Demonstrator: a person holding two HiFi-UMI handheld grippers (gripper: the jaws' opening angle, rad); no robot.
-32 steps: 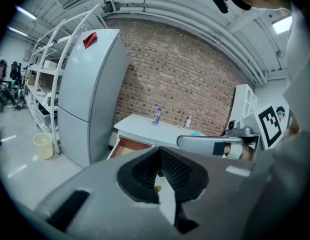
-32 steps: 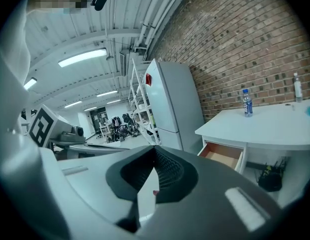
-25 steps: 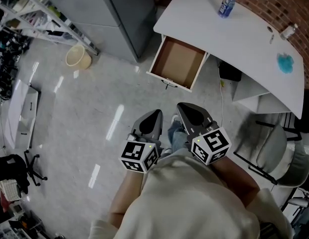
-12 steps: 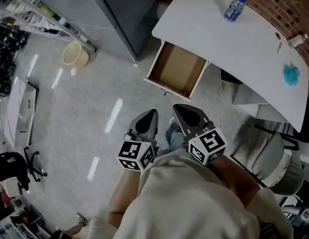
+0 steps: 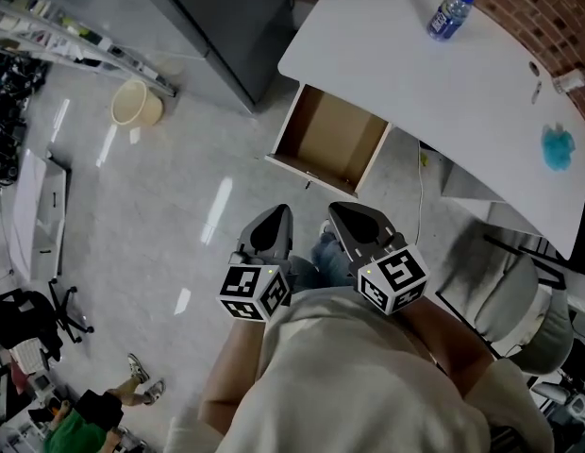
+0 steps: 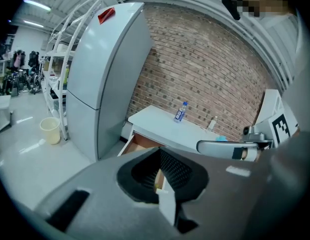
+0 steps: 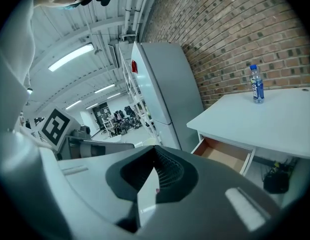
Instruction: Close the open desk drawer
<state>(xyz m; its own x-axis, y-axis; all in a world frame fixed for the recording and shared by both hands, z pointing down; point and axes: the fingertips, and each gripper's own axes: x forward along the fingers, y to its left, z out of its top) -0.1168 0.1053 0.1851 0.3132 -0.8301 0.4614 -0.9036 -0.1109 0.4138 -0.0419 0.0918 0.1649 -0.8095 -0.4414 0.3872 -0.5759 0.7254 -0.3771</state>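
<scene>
Drawer (image 5: 328, 142): hanging wide open from the front edge of the desk (image 5: 434, 92), brown inside showing.
Left gripper (image 5: 272, 223): jaws clenched on nothing, well short of the desk, aimed at the drawer.
Right gripper (image 5: 354, 220): alongside, same distance from the desk, jaws pressed together, empty.
Bottle (image 5: 450, 14): upright on the desk's far side.

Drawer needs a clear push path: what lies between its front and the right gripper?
Only bare floor, seen in the head view; the right gripper is still apart from the drawer.
</scene>
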